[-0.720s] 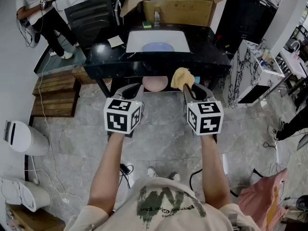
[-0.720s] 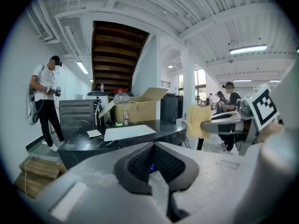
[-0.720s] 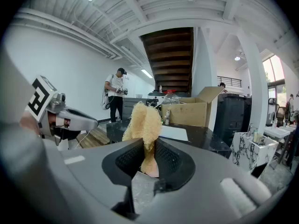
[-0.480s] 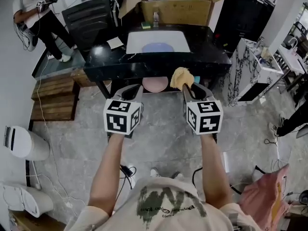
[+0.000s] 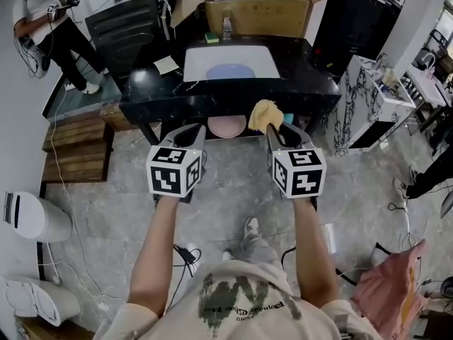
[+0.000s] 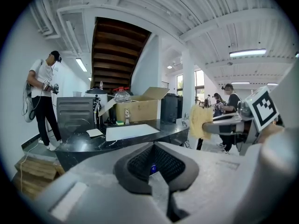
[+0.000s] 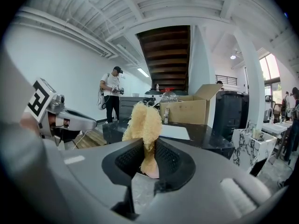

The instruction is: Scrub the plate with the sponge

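Note:
My right gripper (image 5: 278, 128) is shut on a yellow fibrous sponge (image 5: 265, 114), which sticks up past its jaws (image 7: 144, 125) just short of the black table (image 5: 311, 83). My left gripper (image 5: 192, 130) is level with it to the left, jaws closed with nothing between them (image 6: 156, 169). A pale blue plate (image 5: 232, 71) lies on a white mat (image 5: 265, 61) in the middle of the table. A pink plate (image 5: 228, 126) shows below the table's near edge, between the two grippers; what it rests on is hidden.
A cardboard box (image 5: 258, 9) and a small bottle (image 5: 230, 25) stand at the table's back. A marble-patterned cabinet (image 5: 368, 98) is on the right, with wooden pallets (image 5: 81, 137) and a white bin (image 5: 32, 214) on the left. A person (image 5: 49, 13) stands far left.
A shoe has stepped forward beneath me and the view has shifted slightly. Both grippers keep their pose, the sponge still in the right one.

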The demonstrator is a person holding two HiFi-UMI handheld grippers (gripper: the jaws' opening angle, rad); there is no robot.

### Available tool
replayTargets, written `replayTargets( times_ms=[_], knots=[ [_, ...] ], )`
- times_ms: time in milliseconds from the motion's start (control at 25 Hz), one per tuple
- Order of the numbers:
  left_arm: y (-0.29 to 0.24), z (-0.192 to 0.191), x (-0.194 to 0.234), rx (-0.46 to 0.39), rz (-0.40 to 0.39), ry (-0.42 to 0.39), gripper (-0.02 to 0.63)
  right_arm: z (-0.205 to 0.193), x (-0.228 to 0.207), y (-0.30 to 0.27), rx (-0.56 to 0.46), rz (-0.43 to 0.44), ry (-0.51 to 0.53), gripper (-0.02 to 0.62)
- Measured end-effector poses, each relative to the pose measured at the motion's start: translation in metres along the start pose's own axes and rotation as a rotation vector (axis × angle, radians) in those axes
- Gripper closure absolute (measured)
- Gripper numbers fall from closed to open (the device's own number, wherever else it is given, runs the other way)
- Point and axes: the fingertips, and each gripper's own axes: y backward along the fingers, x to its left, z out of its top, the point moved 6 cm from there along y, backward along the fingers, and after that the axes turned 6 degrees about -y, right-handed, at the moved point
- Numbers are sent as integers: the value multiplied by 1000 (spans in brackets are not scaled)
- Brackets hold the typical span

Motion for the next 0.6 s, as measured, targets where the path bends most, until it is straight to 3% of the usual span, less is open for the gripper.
replayTargets(
  times_ms=[600],
  knots=[
    [-91,11,35,38,30,-11,603,8,-46,-93,29,39,-14,532]
  ],
)
